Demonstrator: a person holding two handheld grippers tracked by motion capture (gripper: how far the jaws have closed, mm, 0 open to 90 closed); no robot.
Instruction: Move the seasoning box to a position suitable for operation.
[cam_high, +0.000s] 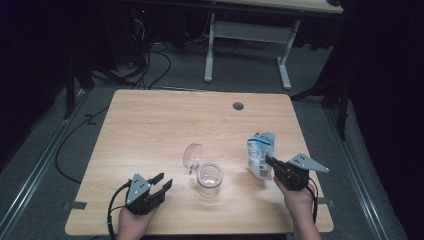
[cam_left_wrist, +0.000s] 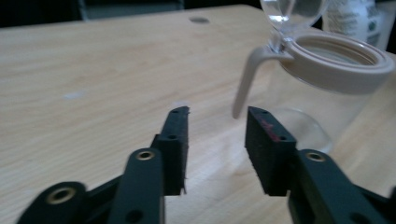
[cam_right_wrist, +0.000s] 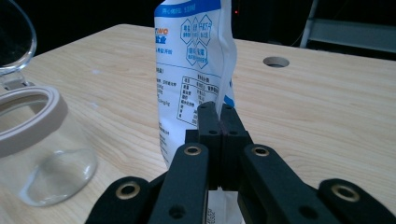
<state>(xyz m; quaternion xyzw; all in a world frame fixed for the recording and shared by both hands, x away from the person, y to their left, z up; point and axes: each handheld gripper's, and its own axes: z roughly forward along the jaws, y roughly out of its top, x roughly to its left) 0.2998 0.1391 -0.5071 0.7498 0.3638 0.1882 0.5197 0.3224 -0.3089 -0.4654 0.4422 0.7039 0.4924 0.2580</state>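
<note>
Standing open-lidded mid-bench, glass jar (cam_high: 209, 179) awaits filling: right claw (cam_high: 270, 161) pinches the white pouch (cam_high: 261, 152) upright just right of it (nothing poured yet), left claw (cam_high: 163, 180) spread empty to its left.

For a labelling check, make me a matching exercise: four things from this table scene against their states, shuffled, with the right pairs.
Things:
1. jar
2. pouch
3. left gripper
4. right gripper

States:
A. jaws apart, nothing between them
B. stands upright, pinched at one edge
C. jaws shut on the white printed bag
D. clear, lid flipped up, nothing inside

Pairs: 1-D, 2-B, 3-A, 4-C
</note>
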